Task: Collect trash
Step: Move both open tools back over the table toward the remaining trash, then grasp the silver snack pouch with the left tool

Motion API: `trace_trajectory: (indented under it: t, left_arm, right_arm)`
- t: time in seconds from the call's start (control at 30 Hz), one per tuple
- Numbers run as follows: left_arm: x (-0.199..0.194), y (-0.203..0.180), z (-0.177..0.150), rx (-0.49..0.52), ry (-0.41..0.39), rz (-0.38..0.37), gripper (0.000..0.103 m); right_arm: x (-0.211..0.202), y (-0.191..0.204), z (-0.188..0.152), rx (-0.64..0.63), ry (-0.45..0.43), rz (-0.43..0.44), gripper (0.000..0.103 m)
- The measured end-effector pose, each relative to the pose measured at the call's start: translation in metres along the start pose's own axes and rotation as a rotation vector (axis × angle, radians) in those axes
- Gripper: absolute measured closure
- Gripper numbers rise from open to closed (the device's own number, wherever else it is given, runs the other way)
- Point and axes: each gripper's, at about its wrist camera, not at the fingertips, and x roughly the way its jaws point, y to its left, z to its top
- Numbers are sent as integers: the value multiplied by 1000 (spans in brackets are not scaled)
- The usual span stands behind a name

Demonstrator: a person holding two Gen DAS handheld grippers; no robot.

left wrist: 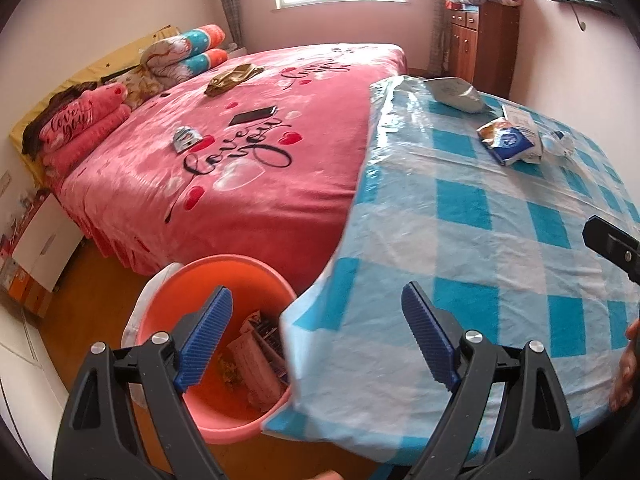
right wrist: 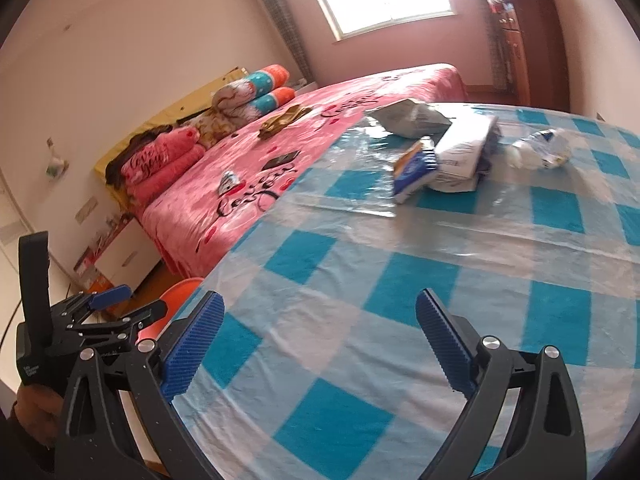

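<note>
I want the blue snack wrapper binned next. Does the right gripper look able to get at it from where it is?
Probably yes. The right gripper is open and empty, and only bare checked tablecloth lies between it and the blue snack wrapper, though the wrapper leans against a white packet.

Your worktop [right wrist: 420, 280] wears a blue-and-white checked cloth under a clear plastic sheet. At its far end lie a grey crumpled bag [right wrist: 408, 120], a white packet [right wrist: 464, 152], a blue-and-white wrapper [right wrist: 414, 168] leaning against that packet, and a crushed clear bottle [right wrist: 540, 150] just beside them (the label is too blurred to read). The near part of the cloth is bare.

Beside the worktop you have the bed [left wrist: 248, 184] under a pink cover; on it lie a dark phone [left wrist: 253, 115], a small crumpled wrapper [left wrist: 185, 138], an olive cloth [left wrist: 232, 78] and folded bedding [left wrist: 84, 120] at the head. On the wooden floor [left wrist: 92, 292] stands an orange basin [left wrist: 224, 280] against the worktop's edge.
</note>
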Motion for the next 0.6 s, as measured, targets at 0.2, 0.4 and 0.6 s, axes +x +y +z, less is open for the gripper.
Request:
trace_trajectory:
  t: [0.2,0.4,0.6]
  left_arm:
    - [1,-29,15,41,-3,-27,16]
    - [7,-63,57,53,-28,-92,16]
    - [29,-102,120,6,-46,-155,16]
  right_arm:
    - [-11,-29,5,61,-28,-10,7]
    - [-23,-60,9,138,-47,-5,7]
    - [-35,-77,13,161,-73,-1,7]
